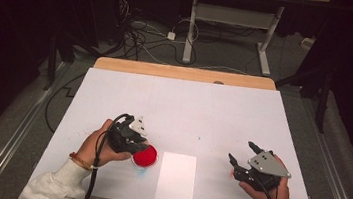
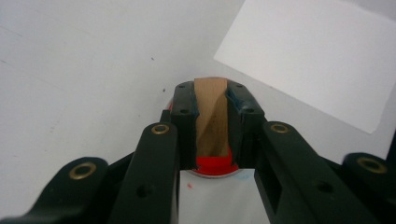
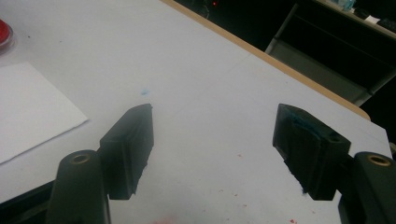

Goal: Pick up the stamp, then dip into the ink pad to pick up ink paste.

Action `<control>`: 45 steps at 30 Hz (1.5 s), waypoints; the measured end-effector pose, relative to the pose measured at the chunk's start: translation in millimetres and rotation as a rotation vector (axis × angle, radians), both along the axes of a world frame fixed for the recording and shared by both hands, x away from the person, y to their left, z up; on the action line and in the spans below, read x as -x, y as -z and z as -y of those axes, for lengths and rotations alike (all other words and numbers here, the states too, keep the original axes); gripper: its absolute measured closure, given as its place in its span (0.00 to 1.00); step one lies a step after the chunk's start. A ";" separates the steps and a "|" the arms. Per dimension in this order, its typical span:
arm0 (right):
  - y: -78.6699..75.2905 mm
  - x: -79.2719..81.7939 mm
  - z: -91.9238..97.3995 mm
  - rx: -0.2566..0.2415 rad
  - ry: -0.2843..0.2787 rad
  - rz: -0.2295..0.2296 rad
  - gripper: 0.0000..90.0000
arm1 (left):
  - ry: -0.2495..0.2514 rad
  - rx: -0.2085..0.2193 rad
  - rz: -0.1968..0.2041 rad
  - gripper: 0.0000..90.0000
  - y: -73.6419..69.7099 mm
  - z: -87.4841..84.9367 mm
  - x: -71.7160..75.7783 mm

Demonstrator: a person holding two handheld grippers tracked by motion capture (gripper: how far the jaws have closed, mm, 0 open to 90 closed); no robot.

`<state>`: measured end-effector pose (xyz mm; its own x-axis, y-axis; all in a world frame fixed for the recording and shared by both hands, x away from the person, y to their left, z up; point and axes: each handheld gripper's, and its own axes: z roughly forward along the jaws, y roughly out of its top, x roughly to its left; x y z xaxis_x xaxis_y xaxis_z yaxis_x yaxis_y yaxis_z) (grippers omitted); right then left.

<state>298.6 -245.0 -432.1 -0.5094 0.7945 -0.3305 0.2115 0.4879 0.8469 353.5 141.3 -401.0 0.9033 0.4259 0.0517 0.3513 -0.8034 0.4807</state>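
My left gripper [image 1: 135, 144] is shut on a wooden stamp block [image 2: 211, 116], which stands between its pads, pointing down. The block's lower end is over a round red ink pad [image 2: 215, 164], which lies at the front left of the table [image 1: 146, 157]. I cannot tell whether the block touches the pad. A white sheet of paper [image 1: 176, 177] lies just right of the pad, also in the left gripper view [image 2: 317, 56]. My right gripper [image 1: 241, 151] is at the front right, held low over the table, open, with nothing between its fingers [image 3: 212, 116].
The white table top [image 1: 179, 105] has a wooden far edge [image 1: 182, 72]. Small red and blue ink specks mark the surface near the right gripper. Beyond the table are cables on the floor and the legs of another desk [image 1: 191, 30].
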 end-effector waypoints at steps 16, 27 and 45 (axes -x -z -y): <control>2.5 -0.2 -2.2 0.017 -0.009 -0.012 0.33 | 0.028 -0.076 -0.066 0.82 32.2 14.1 -7.9; 2.6 0.2 -2.9 0.022 -0.014 -0.015 0.33 | 0.028 -0.070 -0.077 0.82 34.4 13.2 -9.6; 0.7 1.5 -2.3 0.022 -0.014 -0.003 0.32 | -0.004 -0.093 -0.087 0.82 35.8 18.3 -9.1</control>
